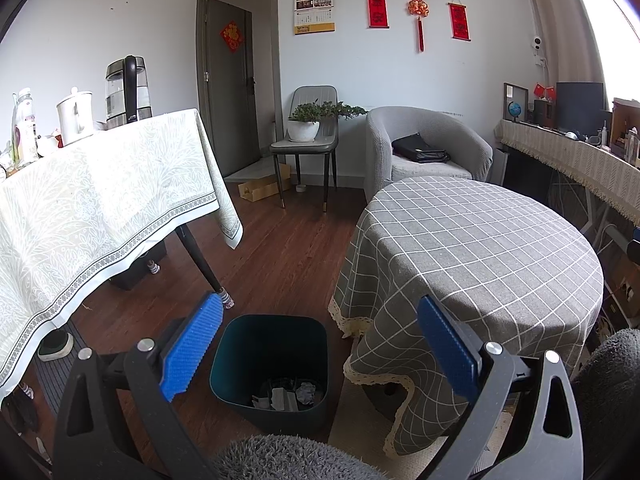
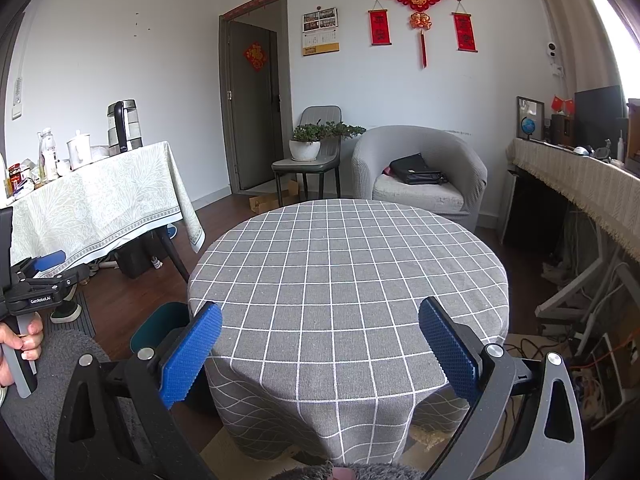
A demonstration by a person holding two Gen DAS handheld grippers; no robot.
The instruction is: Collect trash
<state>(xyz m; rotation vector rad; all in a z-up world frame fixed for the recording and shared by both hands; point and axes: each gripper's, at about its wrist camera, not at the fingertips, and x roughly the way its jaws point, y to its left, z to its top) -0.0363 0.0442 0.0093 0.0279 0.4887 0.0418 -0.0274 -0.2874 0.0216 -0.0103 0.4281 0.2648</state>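
Trash looks collected: crumpled paper (image 1: 306, 393) sits in bin (image 1: 272, 368) bottom centre, round table (image 2: 348, 264) bare; left gripper (image 1: 320, 354) and right gripper (image 2: 320, 354) both wide, holding nothing

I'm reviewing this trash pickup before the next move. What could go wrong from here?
1. The left gripper hangs open over the dark bin, which stands close to the checked tablecloth's fringe; a swing could snag it.
2. The bin is light-looking and holds only crumpled scraps; a finger bump might tip it.
3. The right gripper faces a bare tabletop, so it may close on cloth.
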